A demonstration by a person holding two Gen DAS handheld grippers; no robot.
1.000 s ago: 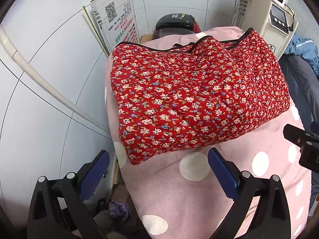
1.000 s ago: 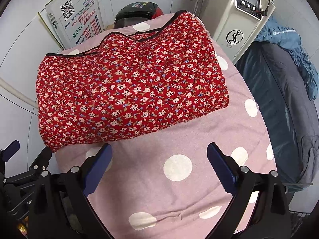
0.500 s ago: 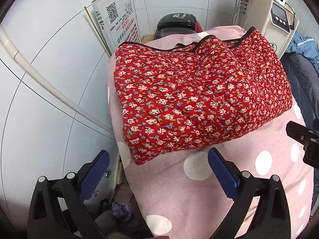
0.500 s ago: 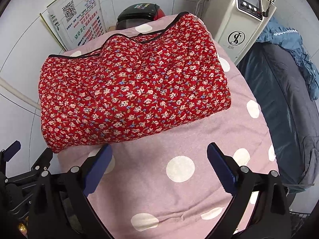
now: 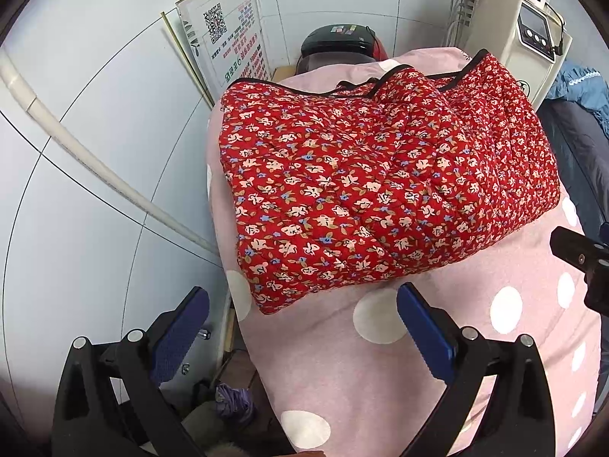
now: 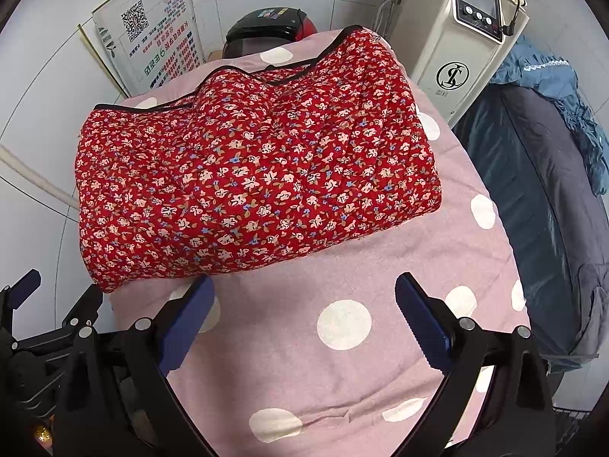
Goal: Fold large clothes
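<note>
A red floral quilted garment [image 5: 380,186] lies folded in a thick block on a pink bed with white dots [image 5: 380,381]. It also shows in the right wrist view [image 6: 259,190], with black trim along its far edge. My left gripper [image 5: 302,331] is open and empty, held above the bed's near left edge, just short of the garment's near corner. My right gripper [image 6: 304,320] is open and empty above the bare pink sheet [image 6: 342,361], just short of the garment's near edge. Part of the right gripper [image 5: 582,259] shows at the right in the left wrist view.
A white tiled wall with a pipe [image 5: 95,167] runs along the bed's left side. A poster with a QR code [image 6: 148,38] and a black appliance [image 6: 266,30] stand behind the bed. A white machine [image 6: 460,45] and dark blue bedding [image 6: 540,198] are on the right.
Both grippers have drifted slightly, and the garment sits a little further right in the left view. Both stay open; the garment lies as before.
</note>
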